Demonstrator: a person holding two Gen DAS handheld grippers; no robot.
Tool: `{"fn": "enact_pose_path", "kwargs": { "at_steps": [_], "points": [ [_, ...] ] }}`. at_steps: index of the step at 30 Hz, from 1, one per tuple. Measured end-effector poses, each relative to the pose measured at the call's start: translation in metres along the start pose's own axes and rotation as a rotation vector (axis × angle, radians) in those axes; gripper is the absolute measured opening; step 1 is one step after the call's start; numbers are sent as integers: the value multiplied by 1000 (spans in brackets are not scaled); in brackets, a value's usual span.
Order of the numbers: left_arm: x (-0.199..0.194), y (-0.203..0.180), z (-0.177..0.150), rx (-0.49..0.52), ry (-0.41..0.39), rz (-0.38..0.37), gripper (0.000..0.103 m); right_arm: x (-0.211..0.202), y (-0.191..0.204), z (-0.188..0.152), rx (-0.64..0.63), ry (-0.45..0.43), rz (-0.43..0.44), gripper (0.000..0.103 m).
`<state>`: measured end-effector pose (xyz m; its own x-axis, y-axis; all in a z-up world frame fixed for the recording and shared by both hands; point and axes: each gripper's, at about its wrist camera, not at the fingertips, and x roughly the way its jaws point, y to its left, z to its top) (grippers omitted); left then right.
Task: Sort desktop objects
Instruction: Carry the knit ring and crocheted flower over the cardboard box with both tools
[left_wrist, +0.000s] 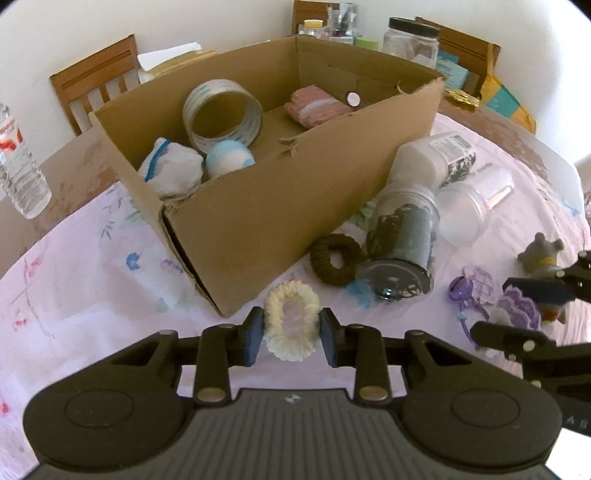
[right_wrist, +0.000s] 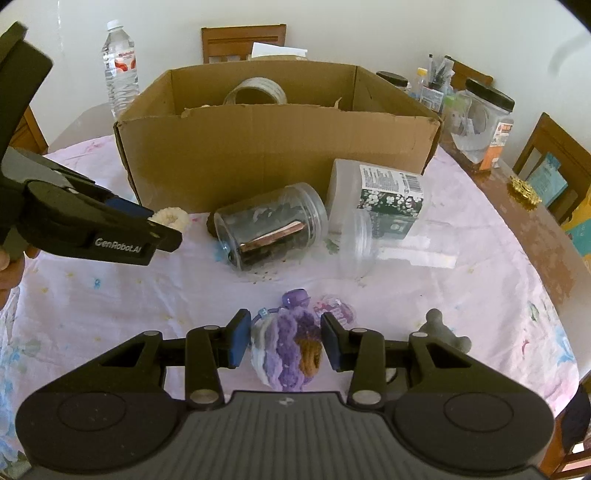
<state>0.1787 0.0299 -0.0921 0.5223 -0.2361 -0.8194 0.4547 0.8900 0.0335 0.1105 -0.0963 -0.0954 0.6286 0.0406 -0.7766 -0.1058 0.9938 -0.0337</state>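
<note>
My left gripper (left_wrist: 291, 332) is shut on a cream scrunchie (left_wrist: 292, 325) just in front of the cardboard box (left_wrist: 258, 206); it also shows in the right wrist view (right_wrist: 171, 218). My right gripper (right_wrist: 282, 341) has its pads on both sides of a purple crocheted piece (right_wrist: 286, 350) with a brown patch, touching it on the tablecloth. A brown scrunchie (left_wrist: 334, 264) lies by a toppled clear jar (left_wrist: 404, 243) of dark items. The box holds a tape roll (left_wrist: 223, 114), a pink cloth (left_wrist: 317, 105), a blue-white ball (left_wrist: 229, 158) and a white cloth (left_wrist: 171, 171).
Two more clear jars (right_wrist: 376, 192) (right_wrist: 373, 243) lie on their sides right of the box. A purple hair tie (right_wrist: 295, 298) and a grey toy figure (right_wrist: 443, 330) lie near my right gripper. A water bottle (right_wrist: 120, 66) stands back left. Jars and chairs line the far edge.
</note>
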Motion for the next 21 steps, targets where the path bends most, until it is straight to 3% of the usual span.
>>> {"fn": "enact_pose_path", "kwargs": {
  "at_steps": [21],
  "points": [
    [-59,3,26,181,-26,-118,27,-45,-10,35,-125,-30,58,45]
  ]
}}
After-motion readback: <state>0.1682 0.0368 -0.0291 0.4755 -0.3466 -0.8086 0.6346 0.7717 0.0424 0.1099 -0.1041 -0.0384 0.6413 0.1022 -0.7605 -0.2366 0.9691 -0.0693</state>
